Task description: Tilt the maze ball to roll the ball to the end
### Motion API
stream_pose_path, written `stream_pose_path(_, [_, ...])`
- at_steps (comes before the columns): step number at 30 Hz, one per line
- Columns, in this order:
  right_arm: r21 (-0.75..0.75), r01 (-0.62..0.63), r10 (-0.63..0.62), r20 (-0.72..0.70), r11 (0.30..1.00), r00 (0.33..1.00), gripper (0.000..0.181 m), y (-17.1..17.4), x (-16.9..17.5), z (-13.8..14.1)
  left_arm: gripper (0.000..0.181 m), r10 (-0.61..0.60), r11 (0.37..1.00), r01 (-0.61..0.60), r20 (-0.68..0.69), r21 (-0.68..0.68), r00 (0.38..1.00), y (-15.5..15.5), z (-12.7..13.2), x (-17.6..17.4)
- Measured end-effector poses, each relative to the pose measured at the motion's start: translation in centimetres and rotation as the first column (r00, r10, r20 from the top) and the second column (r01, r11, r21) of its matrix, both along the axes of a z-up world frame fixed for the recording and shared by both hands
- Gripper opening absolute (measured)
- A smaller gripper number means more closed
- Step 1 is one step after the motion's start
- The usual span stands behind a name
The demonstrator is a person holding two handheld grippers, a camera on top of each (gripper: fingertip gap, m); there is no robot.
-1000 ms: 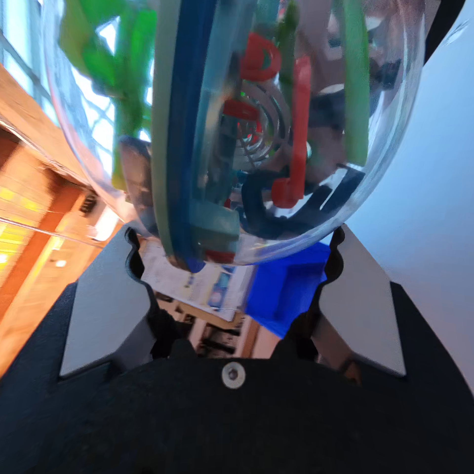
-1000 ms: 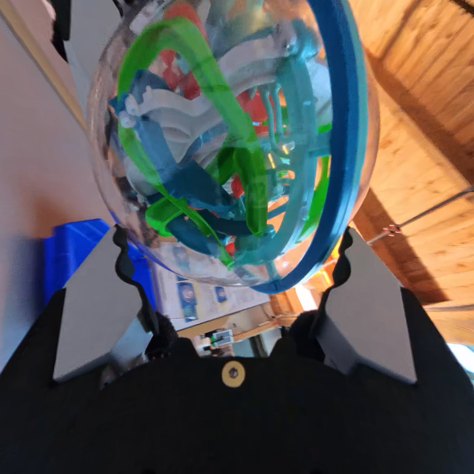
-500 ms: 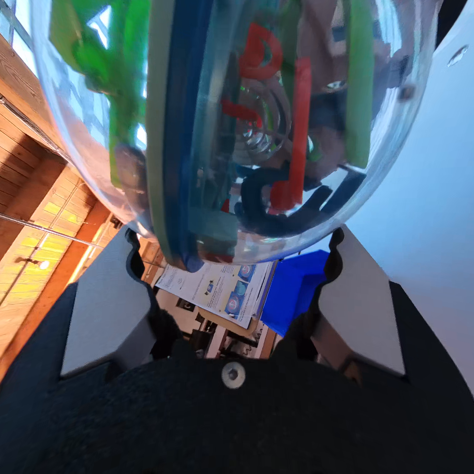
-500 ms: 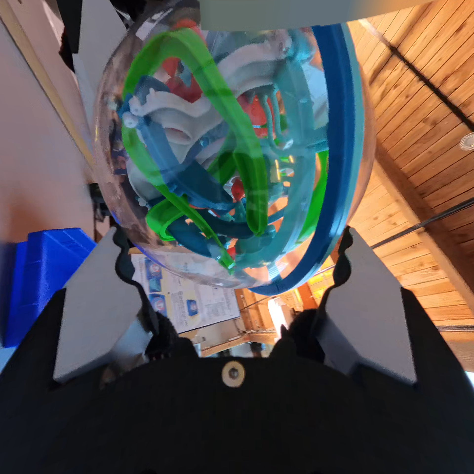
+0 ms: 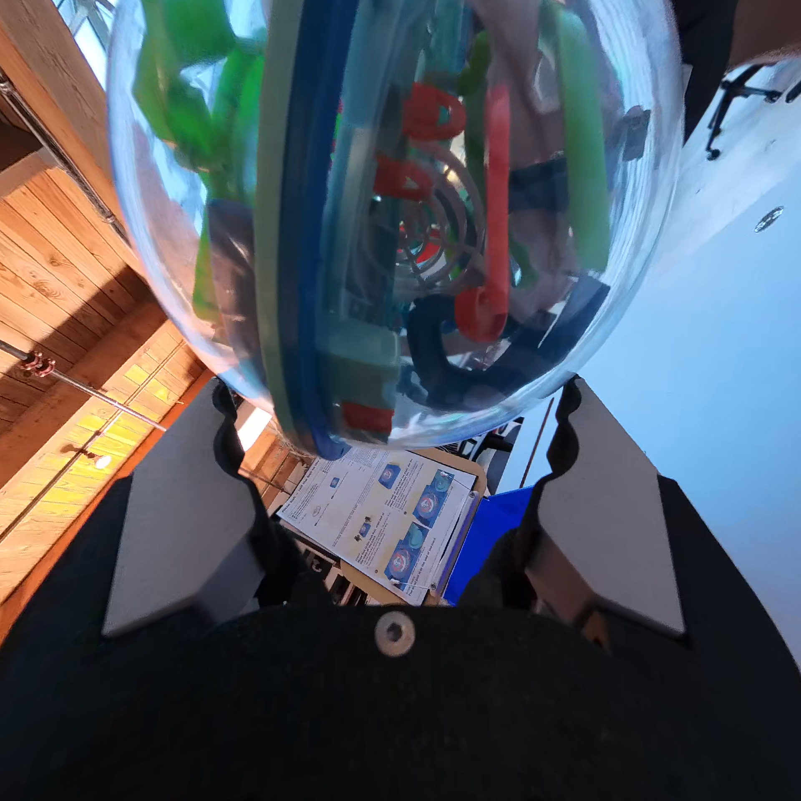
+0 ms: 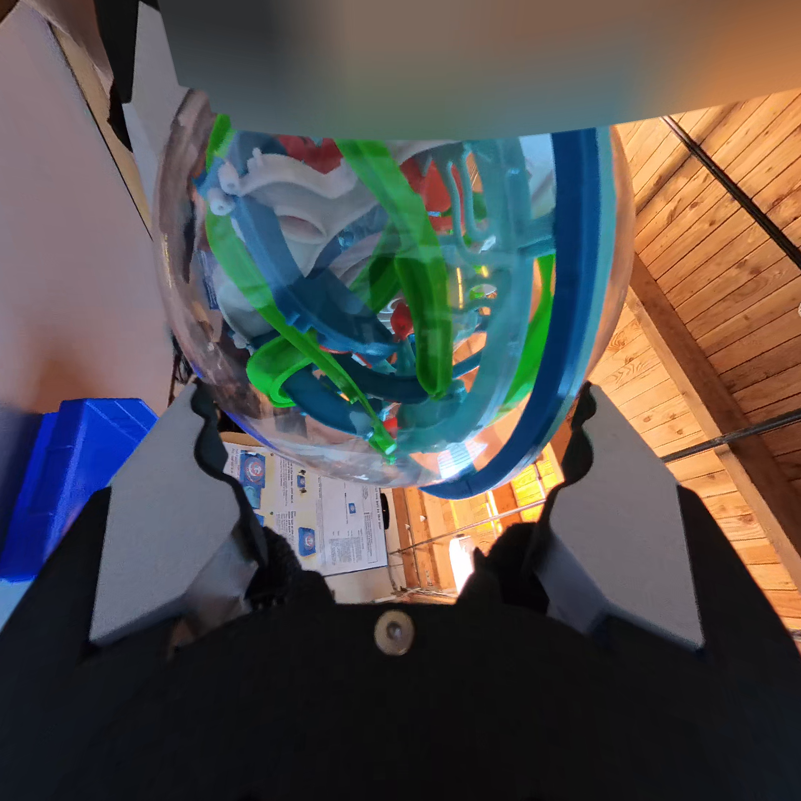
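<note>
L gripper (image 5: 392, 416) cradles the maze ball (image 5: 390, 208) w/ jaws spread wide, both tips touching the clear shell at its lower flanks; R gripper (image 6: 390, 429) does the same from the opposite side. So both are clamped on it, sphere pinched between the two tools, lifted clear of any surface. Small inner ball: can't tell where it sits.

To do this tilt well: rotate both wrists together, slowly, equal squeeze, else the slick shell slips out.

A sphere has no real long axis; the blue equator band (image 6: 576, 303) is the cue. It runs roughly along each camera's view line, seen near edge-on. Blue bin (image 6: 65, 477) and instruction sheet (image 5: 381, 516) lie behind.
</note>
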State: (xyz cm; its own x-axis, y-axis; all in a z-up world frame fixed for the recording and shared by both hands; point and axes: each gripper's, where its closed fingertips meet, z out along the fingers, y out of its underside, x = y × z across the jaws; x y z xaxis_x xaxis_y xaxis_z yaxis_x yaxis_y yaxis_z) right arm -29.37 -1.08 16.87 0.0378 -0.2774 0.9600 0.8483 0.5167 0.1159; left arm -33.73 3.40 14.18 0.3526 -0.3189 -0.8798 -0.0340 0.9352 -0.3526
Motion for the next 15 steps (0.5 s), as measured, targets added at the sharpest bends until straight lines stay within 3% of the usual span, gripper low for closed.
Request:
stream_pose_path(6, [-0.012,0.055,-0.055,0.038,0.998,0.998,0.154,1.9,0.6,-0.8,0.143,0.041,0.998,-0.04,-0.001,-0.05,0.999,2.5,-1.2,0.7])
stream_pose_path(11, [0.013,0.044,-0.045,0.034,0.999,0.998,0.154,0.8,0.1,0.1,0.143,0.03,1.0,-0.03,0.032,-0.004,0.999,1.1,-0.1,-0.1])
stream_pose_path(15, [-0.052,0.011,-0.012,-0.014,0.999,1.0,0.11,0.1,-0.2,0.2,0.143,-0.014,0.999,0.014,-0.003,-0.046,1.0,0.0,0.0,-0.4])
